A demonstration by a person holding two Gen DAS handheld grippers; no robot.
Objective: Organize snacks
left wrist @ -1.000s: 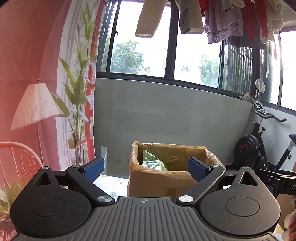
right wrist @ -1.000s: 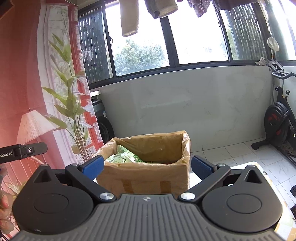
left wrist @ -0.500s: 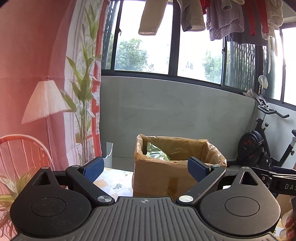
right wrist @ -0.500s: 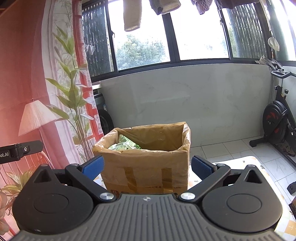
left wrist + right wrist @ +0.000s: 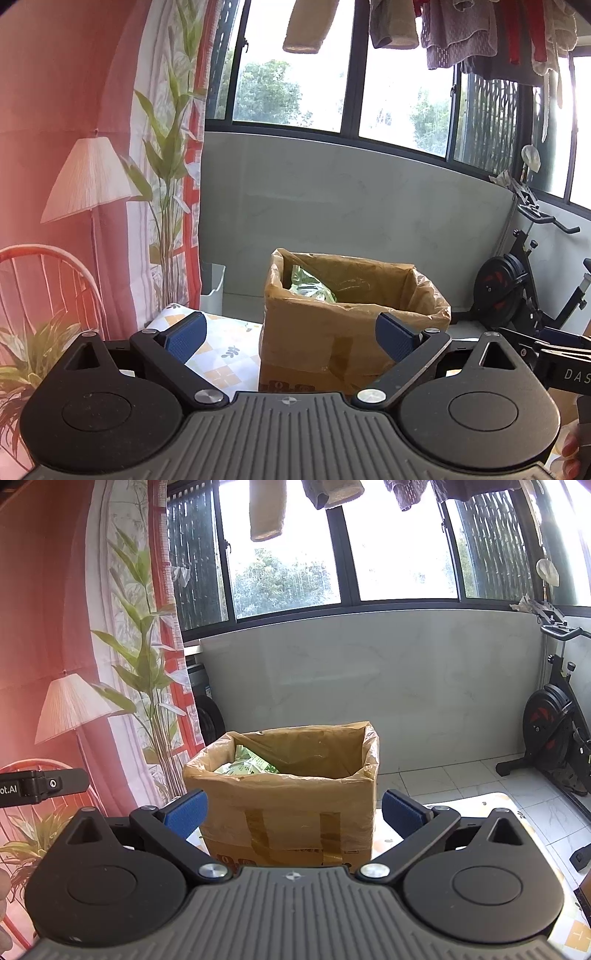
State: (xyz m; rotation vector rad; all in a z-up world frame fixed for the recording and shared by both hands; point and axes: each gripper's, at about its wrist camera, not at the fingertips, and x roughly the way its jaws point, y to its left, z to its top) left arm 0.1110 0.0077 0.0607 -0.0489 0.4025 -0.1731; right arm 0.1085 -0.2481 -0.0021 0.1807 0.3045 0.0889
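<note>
Both grippers stood wide apart and held nothing: the left gripper (image 5: 291,334) and the right gripper (image 5: 295,812) each faced the cardboard box (image 5: 291,805), which sat on the patterned tablecloth (image 5: 218,350) just ahead of the blue fingertips (image 5: 184,336). The box was lined with a thin plastic bag (image 5: 428,295) folded over its rim, and green snack packets (image 5: 247,764) lay inside, against the left wall as the right wrist camera saw it. No loose snack showed on the cloth in either view, though the gripper bodies hid the near part of the table. The step in hand looked like a pause between placements, or the end of the sorting, with both tools clear of the box. Any next move would call for lowering a camera toward the table to find another packet, then closing on it gently, since such pouches crumple and slip.
</note>
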